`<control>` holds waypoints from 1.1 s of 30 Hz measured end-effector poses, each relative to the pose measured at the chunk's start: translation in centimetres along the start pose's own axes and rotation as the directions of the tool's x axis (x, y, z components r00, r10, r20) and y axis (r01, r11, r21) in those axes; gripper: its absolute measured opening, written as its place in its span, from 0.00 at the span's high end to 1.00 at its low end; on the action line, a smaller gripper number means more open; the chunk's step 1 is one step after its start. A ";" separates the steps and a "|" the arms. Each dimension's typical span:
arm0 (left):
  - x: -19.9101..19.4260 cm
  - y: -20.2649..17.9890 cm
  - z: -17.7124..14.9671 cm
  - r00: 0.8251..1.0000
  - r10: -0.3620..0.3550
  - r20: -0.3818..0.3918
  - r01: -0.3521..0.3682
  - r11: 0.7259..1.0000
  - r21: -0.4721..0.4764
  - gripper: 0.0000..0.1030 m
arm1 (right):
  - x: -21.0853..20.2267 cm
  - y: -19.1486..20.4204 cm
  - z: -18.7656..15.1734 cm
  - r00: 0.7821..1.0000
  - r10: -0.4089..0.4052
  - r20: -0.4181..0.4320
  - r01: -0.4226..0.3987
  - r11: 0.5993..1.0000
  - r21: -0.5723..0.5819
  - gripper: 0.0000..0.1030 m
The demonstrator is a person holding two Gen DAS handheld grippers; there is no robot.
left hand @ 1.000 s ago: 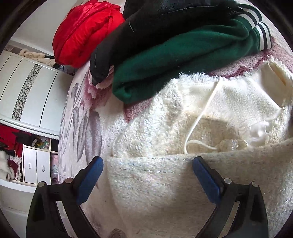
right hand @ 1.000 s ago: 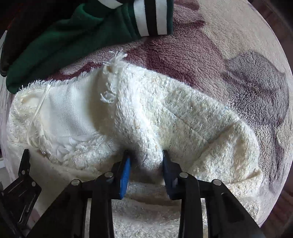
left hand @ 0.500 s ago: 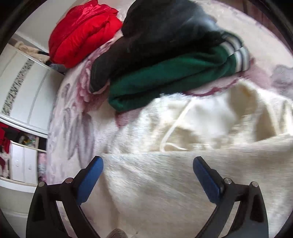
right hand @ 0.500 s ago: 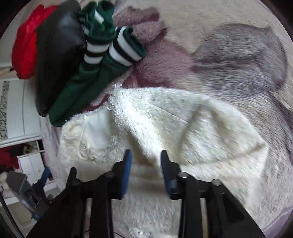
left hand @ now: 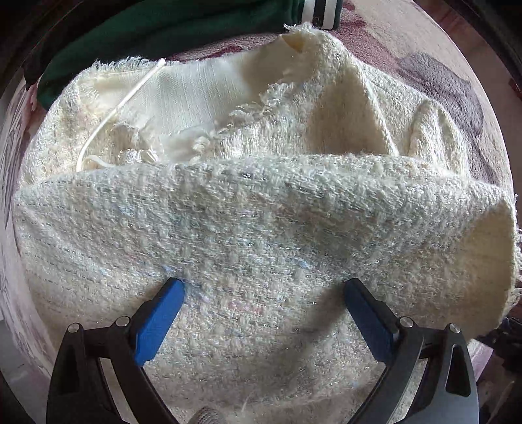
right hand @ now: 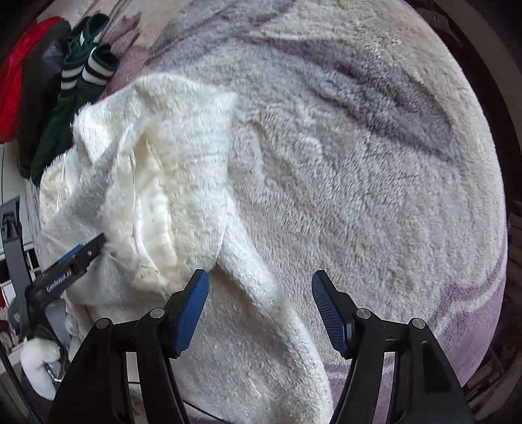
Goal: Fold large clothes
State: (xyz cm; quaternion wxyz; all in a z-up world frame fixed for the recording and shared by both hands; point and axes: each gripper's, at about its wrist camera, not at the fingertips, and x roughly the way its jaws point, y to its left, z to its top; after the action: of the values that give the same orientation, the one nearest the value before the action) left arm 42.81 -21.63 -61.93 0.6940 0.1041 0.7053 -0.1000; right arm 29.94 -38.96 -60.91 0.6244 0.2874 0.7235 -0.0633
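The cream sweater [left hand: 261, 208] lies bunched on a fleece blanket [right hand: 359, 146], its near fold rolled up. The left gripper [left hand: 262, 293] hovers over that fold, jaws wide apart. The right gripper [right hand: 259, 287] is spread too, a flap between its jaws. A green garment [right hand: 78, 81] lies far left.

Green garment [left hand: 169, 29] cut off by the top edge
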 end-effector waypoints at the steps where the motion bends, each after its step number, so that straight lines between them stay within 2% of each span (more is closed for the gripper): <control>1: 0.0 -0.2 -0.1 1.000 0.004 0.004 -0.004 1.000 0.003 0.02 | 0.7 0.2 -0.3 1.000 0.018 -0.005 -0.018 1.000 -0.022 0.34; 2: 0.1 -0.3 -0.1 1.000 0.006 0.004 -0.006 1.000 0.003 0.02 | 1.4 0.4 -0.3 1.000 0.021 0.001 -0.021 0.998 -0.054 0.34; 4: 0.1 -0.6 0.0 1.000 0.008 0.001 -0.008 1.000 -0.003 0.02 | 2.6 0.8 0.0 0.997 -0.062 0.046 0.067 0.992 -0.111 0.37; 5: 0.1 -0.7 0.1 1.000 0.005 0.002 -0.005 1.000 -0.008 0.02 | 2.9 0.9 0.3 0.991 -0.102 0.083 0.113 0.984 -0.141 0.45; 6: -0.1 -0.7 0.0 1.000 0.003 0.004 -0.003 1.000 -0.014 0.02 | 3.0 1.0 0.7 0.987 -0.117 0.112 0.134 0.978 -0.160 0.61; 7: -0.4 -0.8 0.0 1.000 0.012 0.015 -0.012 1.000 -0.026 0.02 | 2.8 0.6 0.9 0.985 -0.111 0.129 0.129 0.982 -0.137 0.66; 10: -2.8 0.8 -1.4 0.996 0.058 0.063 -0.054 0.996 -0.072 0.02 | 1.6 -1.5 1.0 0.985 -0.078 0.154 0.081 0.997 -0.010 0.71; 12: -4.7 2.7 -3.8 0.993 0.083 0.086 -0.073 0.990 -0.118 0.02 | 1.9 -3.0 0.6 0.993 -0.042 0.109 0.036 0.998 0.055 0.72; 14: -5.9 5.3 -6.6 0.984 0.154 0.086 -0.139 0.978 -0.155 0.02 | 1.6 -4.0 0.0 0.998 0.000 0.065 -0.007 0.995 0.103 0.71; 15: -6.1 6.9 -8.2 0.975 0.209 0.081 -0.192 0.966 -0.173 0.02 | 1.3 -4.1 -0.3 0.998 0.017 0.058 -0.023 0.993 0.113 0.66; 16: -6.0 8.7 -9.8 0.957 0.281 0.067 -0.265 0.946 -0.185 0.02 | 0.7 -4.5 -0.9 0.998 0.020 0.056 -0.026 0.993 0.114 0.60; 18: -4.4 11.6 -12.2 0.916 0.402 0.022 -0.392 0.903 -0.178 0.02 | -0.4 -5.0 -2.0 0.999 0.001 0.055 -0.007 0.995 0.101 0.58; 20: -2.1 14.9 -13.7 0.879 0.477 -0.017 -0.473 0.865 -0.171 0.02 | -1.3 -5.9 -3.7 0.998 -0.018 0.052 0.014 0.996 0.082 0.57; 21: -1.1 16.4 -14.1 0.867 0.497 -0.027 -0.494 0.853 -0.171 0.02 | -1.1 -5.7 -4.2 0.998 -0.041 0.051 0.037 0.996 0.075 0.57; 24: 1.0 19.7 -13.3 0.875 0.484 -0.024 -0.478 0.853 -0.210 0.00 | -0.3 -4.5 -6.0 0.992 -0.116 0.048 0.114 0.992 0.055 0.57; 26: 1.3 22.0 -13.0 0.920 0.389 -0.034 -0.382 0.878 -0.289 0.00 | -0.5 -3.9 -7.6 0.978 -0.200 0.057 0.198 0.980 0.034 0.57; 28: 1.4 23.7 -13.6 0.953 0.302 -0.025 -0.291 0.892 -0.346 0.00 | -1.3 -3.5 -9.8 0.966 -0.246 0.073 0.245 0.969 0.023 0.57; 30: 1.6 24.3 -14.1 0.972 0.235 0.001 -0.218 0.902 -0.373 0.00 | -2.6 -4.1 -12.4 0.960 -0.267 0.090 0.264 0.964 0.043 0.57; 33: 1.6 25.2 -14.6 0.987 0.158 0.021 -0.138 0.913 -0.384 0.00 | -4.4 -6.7 -16.5 0.956 -0.276 0.098 0.263 0.957 0.123 0.57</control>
State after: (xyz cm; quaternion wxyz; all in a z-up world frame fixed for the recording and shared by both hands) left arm 35.99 6.70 -63.19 0.7245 0.0175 0.6833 0.0892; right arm 12.56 -38.54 -55.10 0.6337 0.2152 0.7146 -0.2034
